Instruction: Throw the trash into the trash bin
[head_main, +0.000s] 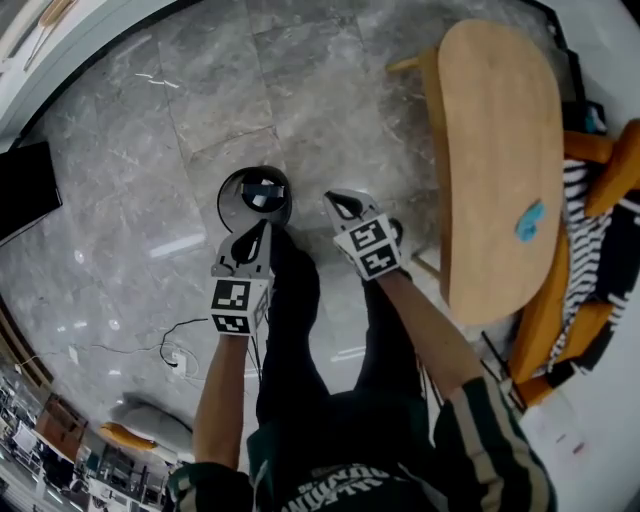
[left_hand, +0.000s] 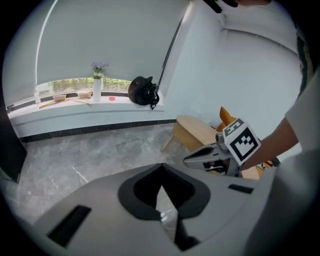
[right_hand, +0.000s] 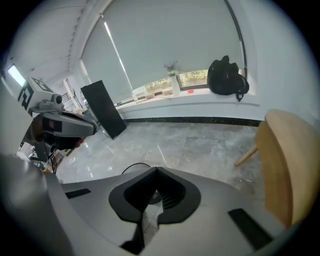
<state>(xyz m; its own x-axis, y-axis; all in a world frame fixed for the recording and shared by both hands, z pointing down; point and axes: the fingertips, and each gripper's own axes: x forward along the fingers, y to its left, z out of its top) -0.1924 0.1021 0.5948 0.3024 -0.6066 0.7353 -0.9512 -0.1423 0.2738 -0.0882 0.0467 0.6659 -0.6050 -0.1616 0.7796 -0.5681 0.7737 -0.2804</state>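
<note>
Both tools are empty, so no trash is being carried right now. The left tool (head_main: 262, 232) has its two jaws pressed together with nothing between them. The right tool (head_main: 338, 203) is shut tight the same way, also with nothing in it.

The round black trash bin (head_main: 224, 203) stands on the gray floor. There is a small pale thing (head_main: 262, 193) inside it, so I think some trash has already gone in. I cannot tell what it is.

A little blue crumpled thing (head_main: 530, 221) lies on the wooden desk (head_main: 490, 150). It may be trash that is left to pick up, but I cannot be sure.

In the head view the bin is at twelve o'clock from the left tool, just past its tip. From the right tool it is at nine o'clock, near. The blue thing is at three o'clock from the right tool, well apart.
</note>
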